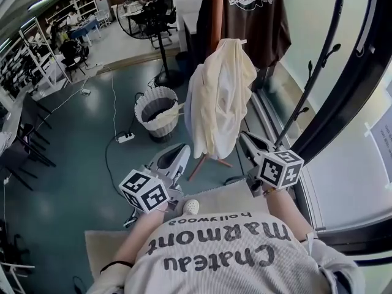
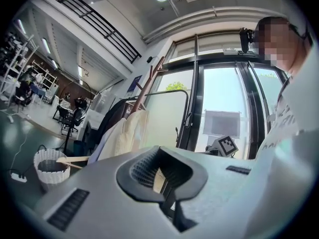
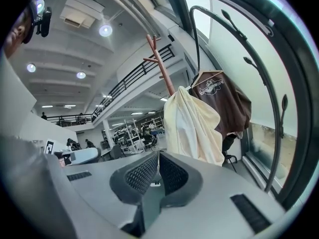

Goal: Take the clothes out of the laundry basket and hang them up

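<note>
The left hand-held gripper (image 1: 179, 152) and right hand-held gripper (image 1: 246, 138), each with jaws together and empty, flank a cream garment (image 1: 220, 97) draped on the coat rack (image 1: 215, 11) beside a brown T-shirt (image 1: 254, 17); laundry basket (image 1: 142, 103) on the floor, left of the rack.

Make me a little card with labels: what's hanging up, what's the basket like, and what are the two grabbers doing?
Hanging up: cream garment draped on the wooden coat stand; brown T-shirt behind it
Laundry basket: on the floor beside the stand, pale wooden piece poking out; inside too dark to tell
Left gripper: shut, empty
Right gripper: shut, empty
</note>
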The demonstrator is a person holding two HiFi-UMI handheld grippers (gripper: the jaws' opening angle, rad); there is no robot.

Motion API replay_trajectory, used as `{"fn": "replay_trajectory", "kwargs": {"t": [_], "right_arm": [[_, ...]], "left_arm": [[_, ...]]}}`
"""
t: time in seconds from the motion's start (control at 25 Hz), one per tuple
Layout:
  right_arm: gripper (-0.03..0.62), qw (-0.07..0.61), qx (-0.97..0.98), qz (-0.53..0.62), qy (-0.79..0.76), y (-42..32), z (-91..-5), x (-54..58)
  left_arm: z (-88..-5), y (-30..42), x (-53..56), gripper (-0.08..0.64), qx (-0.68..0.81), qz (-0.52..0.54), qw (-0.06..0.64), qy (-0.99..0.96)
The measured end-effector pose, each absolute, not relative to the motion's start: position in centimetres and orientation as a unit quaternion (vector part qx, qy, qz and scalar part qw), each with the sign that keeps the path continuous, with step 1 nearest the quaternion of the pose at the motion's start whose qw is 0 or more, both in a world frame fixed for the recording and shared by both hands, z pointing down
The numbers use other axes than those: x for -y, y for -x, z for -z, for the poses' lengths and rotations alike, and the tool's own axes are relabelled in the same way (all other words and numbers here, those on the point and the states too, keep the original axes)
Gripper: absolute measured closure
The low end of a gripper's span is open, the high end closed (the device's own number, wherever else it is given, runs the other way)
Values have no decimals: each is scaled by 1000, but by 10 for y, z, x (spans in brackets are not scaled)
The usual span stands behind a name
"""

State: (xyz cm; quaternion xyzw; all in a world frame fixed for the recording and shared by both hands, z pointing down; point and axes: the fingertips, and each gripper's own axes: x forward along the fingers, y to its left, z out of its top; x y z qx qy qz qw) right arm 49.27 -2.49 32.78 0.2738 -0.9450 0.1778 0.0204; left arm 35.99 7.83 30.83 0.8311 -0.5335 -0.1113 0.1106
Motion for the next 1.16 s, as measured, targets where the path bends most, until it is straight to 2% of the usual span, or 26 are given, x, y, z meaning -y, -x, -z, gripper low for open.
{"fn": "replay_trajectory", "kwargs": {"t": [0.56,1.16], "right_arm": [[559,53,946,-197,-253,-508,-365,-20],[560,63,947,-190,-251,-499,-368,-25]], "left_arm": [[-339,-378,-120,551,550,102,145,-816],[-342,-370,-120,551,548,109,146,-816]]}}
